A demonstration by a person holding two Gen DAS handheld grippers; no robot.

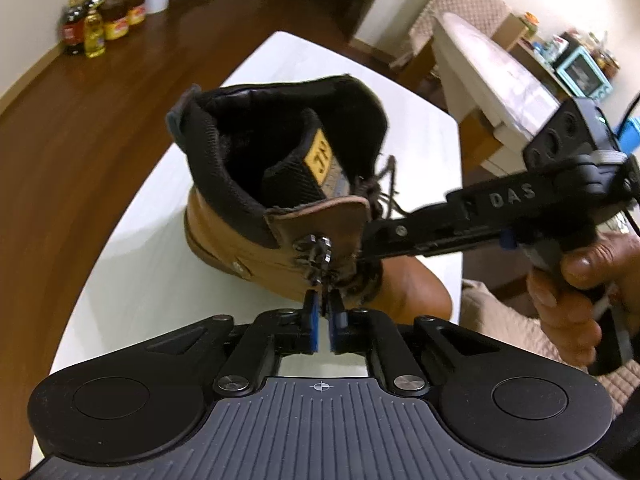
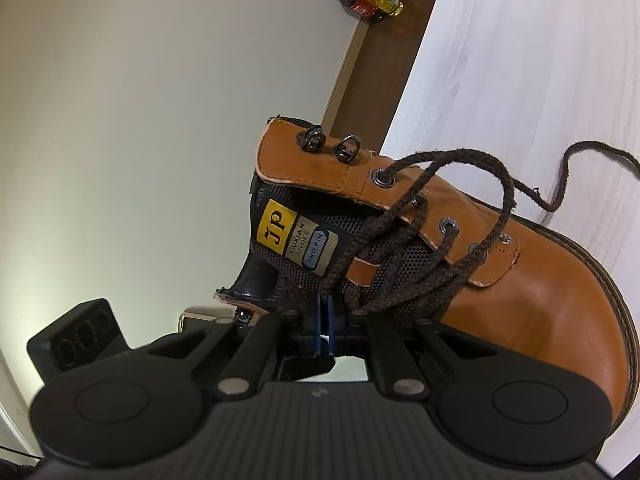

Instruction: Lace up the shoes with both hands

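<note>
The tan boot stands on the white table, and everything here is placed from it. It looks stiff and fairly heavy in the sole and upper, so it should stay put under a light pull; the dark lace is the soft, limp part — thin, rough-braided, likely to slide out of smooth pads unless pinched squarely near the eyelet.

Nearest the boot's near flap, the left gripper has its blue pads almost together, right below the metal lace hooks; a dark strand seems to run between them, though I cannot tell for sure that it is pinched.

At the boot's tongue, the right gripper is nearly closed among the crossed laces — whether it clamps one is hidden.

Beyond the boot, oil bottles stand on the wooden floor.
</note>
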